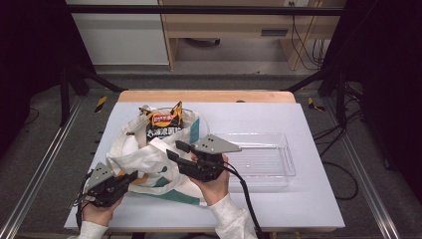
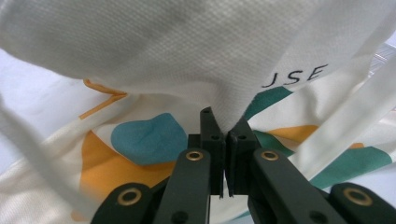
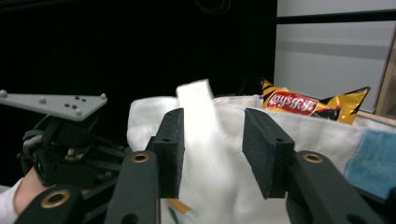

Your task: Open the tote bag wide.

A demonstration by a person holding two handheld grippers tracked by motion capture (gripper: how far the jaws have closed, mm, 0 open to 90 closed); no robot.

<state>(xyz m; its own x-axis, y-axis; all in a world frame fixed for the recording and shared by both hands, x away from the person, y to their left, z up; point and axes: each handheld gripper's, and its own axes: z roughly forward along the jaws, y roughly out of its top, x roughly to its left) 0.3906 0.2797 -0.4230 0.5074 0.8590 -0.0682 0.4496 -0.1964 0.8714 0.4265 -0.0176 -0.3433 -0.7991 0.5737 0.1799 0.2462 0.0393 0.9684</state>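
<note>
Tote bag [image 1: 149, 164] on white table [image 1: 308, 199], dark surroundings.

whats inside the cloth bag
A black and yellow chip packet sticks out of the cloth bag at its open top. The packet's lower part, and anything else deeper inside, is covered by the fabric.

The work surface is a rectangular table with a pale lavender-white top [image 1: 308, 199] and a light wooden strip along its far edge [image 1: 206, 96]. Directly on it lie two things: a crumpled cream canvas tote bag printed with teal and orange shapes [image 1: 149, 169], occupying the left-centre, and a clear rectangular plastic tray [image 1: 278, 154] to its right, set lengthwise across the table, close beside the bag.
</note>
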